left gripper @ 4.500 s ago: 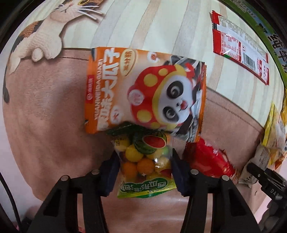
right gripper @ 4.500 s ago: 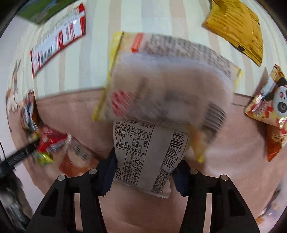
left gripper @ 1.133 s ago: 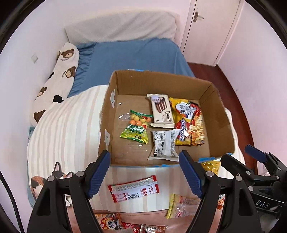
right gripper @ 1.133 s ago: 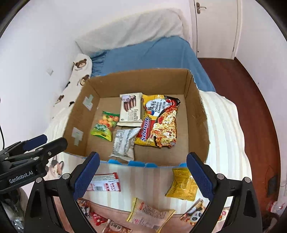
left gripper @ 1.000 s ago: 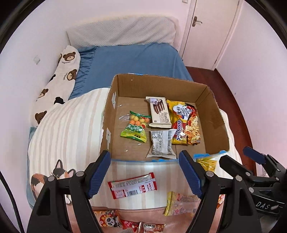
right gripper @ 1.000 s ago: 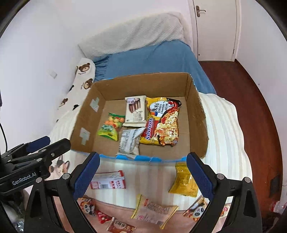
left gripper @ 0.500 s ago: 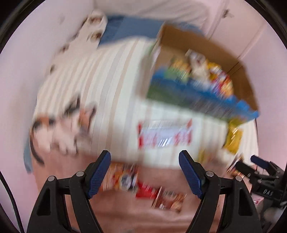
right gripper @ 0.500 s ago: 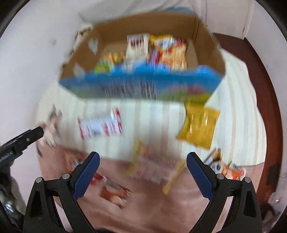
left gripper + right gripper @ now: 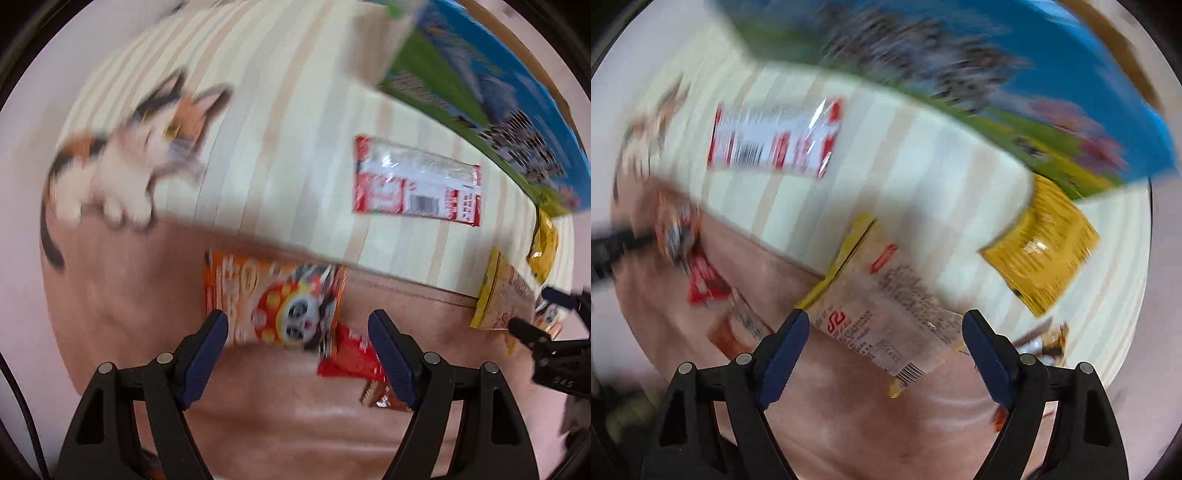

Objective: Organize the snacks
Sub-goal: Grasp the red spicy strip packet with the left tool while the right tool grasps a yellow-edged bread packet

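Between our left gripper's point(image 9: 297, 334) wide-spread blue pads, we see the orange panda packet point(image 9: 273, 304) lying flat on the pink band of the blanket point(image 9: 122, 302), its lower edge level with the fingertips and nothing held. Just beside its right corner a red wrapper point(image 9: 349, 356) lies partly behind the right pad, and a small brown wrapper point(image 9: 380, 397) peeps out below that pad. On the right wrist view, our right gripper point(image 9: 884, 338) is likewise spread wide and holding nothing; the clear packet with the yellow edge point(image 9: 882, 314) lies tilted across the seam where pink band meets striped cloth, its lower part reaching in between the pads, though we cannot tell whether either pad touches it. Farther up the striped part of the blanket lies the red-and-white packet point(image 9: 417, 190), well apart from both grippers, barcode side up. A yellow packet point(image 9: 1043, 251) rests near the right edge of the blanket, just below the printed blue-and-green side of the cardboard box point(image 9: 476, 70), which stands at the far edge. A calico cat print point(image 9: 140, 147) marks the blanket's left side. Both views are smeared by motion, the right one heavily, so the small wrappers at its left edge are too blurred for us to name.
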`<action>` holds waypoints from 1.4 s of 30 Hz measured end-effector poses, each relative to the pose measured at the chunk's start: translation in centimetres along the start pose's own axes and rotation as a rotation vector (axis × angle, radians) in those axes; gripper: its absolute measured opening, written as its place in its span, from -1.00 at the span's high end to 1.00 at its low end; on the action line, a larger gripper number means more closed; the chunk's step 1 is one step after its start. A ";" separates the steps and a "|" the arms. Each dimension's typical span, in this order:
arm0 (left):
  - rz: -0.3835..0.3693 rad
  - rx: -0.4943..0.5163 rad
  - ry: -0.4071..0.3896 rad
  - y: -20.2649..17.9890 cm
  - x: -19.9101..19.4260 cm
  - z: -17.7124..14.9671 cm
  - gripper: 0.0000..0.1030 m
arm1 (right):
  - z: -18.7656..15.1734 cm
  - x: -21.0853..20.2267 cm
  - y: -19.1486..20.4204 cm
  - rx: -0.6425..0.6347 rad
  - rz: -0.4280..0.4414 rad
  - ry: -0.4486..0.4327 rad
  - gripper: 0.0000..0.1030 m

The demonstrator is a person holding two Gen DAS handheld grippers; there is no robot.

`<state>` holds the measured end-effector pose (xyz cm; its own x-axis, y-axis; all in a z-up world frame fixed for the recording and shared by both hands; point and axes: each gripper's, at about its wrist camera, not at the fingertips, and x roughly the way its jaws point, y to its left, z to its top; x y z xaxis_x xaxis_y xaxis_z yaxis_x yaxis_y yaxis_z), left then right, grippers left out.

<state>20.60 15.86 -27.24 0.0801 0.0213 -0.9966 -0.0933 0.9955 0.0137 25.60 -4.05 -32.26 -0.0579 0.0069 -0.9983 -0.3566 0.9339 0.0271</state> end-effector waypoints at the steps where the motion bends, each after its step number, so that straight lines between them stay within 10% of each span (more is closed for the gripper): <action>1: 0.019 0.044 -0.020 -0.8 -0.2 0.3 -0.50 | 0.2 0.6 0.6 -0.041 -0.027 0.017 -0.69; 7: 0.154 0.388 -0.120 -7.2 -0.3 2.4 -0.50 | 1.1 3.6 0.7 -0.054 -0.051 0.076 -0.56; 16: 0.319 0.876 -0.226 -15.6 1.6 3.0 -0.50 | -2.7 4.3 -7.6 0.474 0.228 0.013 -0.51; 24: 0.336 1.144 -0.141 -21.7 5.0 1.8 -0.50 | -5.4 2.7 -10.2 0.532 0.248 -0.040 -0.52; 32: 0.194 1.053 -0.085 -21.7 5.2 1.5 -0.15 | -4.9 -0.1 -11.5 0.452 0.268 -0.056 -0.64; 42: 0.009 0.568 0.092 -18.9 5.6 -1.1 -0.15 | -3.1 3.9 -8.0 0.256 0.227 0.038 -0.48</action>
<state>21.75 -2.96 -33.13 -0.0073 0.0476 -0.9988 0.4561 0.8890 0.0391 25.39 -12.63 -36.21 -0.1450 0.2162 -0.9655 -0.0856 0.9694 0.2300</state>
